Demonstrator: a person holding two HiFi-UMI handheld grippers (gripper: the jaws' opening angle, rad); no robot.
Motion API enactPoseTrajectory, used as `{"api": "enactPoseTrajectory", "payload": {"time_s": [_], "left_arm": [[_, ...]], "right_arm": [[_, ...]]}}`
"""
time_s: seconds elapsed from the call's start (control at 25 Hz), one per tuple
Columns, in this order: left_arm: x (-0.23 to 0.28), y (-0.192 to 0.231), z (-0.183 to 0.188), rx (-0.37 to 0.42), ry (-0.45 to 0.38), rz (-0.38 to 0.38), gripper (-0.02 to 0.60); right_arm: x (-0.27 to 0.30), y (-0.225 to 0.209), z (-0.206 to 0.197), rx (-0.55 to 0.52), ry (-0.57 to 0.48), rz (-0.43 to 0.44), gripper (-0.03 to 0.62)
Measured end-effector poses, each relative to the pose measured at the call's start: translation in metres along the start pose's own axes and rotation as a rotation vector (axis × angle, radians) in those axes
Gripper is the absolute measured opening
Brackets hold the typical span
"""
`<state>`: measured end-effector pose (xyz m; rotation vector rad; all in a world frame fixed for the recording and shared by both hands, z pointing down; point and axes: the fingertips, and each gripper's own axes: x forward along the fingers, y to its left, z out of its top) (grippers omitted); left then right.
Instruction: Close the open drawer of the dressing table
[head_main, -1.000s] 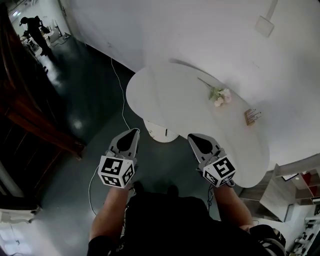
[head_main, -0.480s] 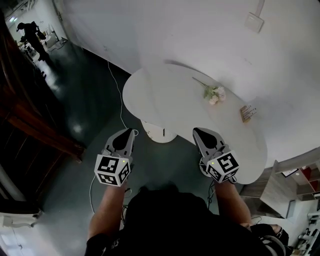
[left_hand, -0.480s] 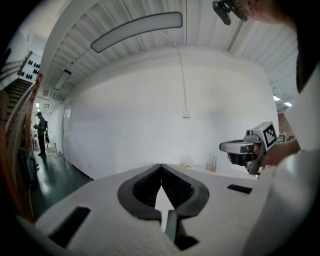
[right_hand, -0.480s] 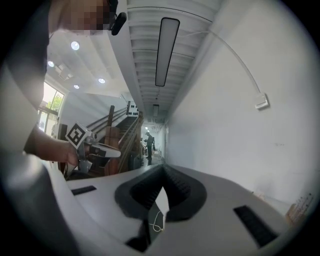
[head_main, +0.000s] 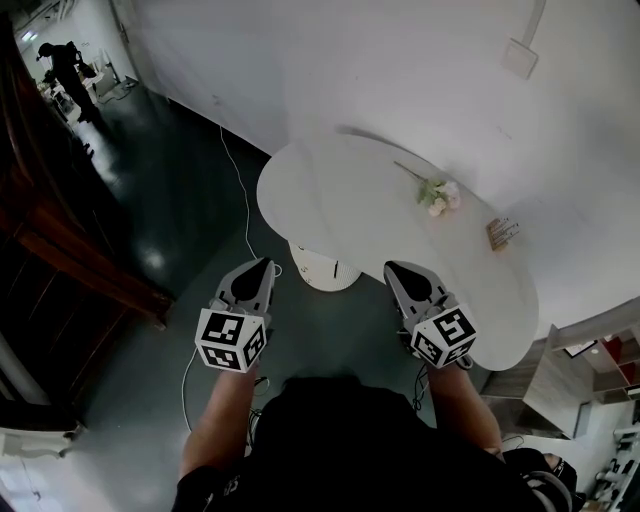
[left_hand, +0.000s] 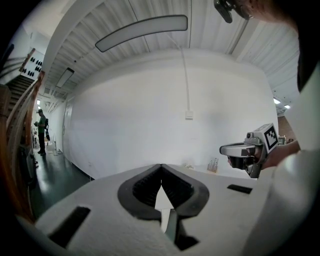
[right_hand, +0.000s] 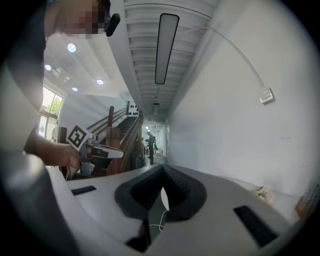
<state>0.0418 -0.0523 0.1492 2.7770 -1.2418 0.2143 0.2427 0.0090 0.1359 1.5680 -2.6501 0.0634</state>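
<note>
Between both sets of jaws: nothing, each pair pressed tip to tip | left gripper (head_main: 266, 262) and right gripper (head_main: 388, 267) held side by side over dark floor (head_main: 185, 200) | drawer (head_main: 318, 270) juts from dressing table (head_main: 340, 200) near edge, just ahead, between them | flower (head_main: 437, 193) lies on the table.

The rounded white-topped bench (head_main: 340, 200) carries a pale pink-and-green flower sprig (head_main: 438, 193) and a small brown card holder (head_main: 501, 234), against a plain white wall (head_main: 400, 70) and a glossy dark green floor (head_main: 180, 180). The light grey left gripper (head_main: 266, 264) and light grey right gripper (head_main: 392, 268) have black-lined jaws and white cubes printed with black square markers. A thin white cable (head_main: 245, 200) shows on the floor, and the wooden stairs (head_main: 70, 250) are dark red-brown.
</note>
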Motion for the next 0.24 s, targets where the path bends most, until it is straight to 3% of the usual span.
{"api": "enactPoseTrajectory", "payload": {"time_s": [0.24], "left_arm": [[0.0011, 0.0082, -0.0007, 0.003, 0.001, -0.015, 0.009]], "right_arm": [[0.0085, 0.0076, -0.0039, 0.0, 0.009, 0.007, 0.003]]}}
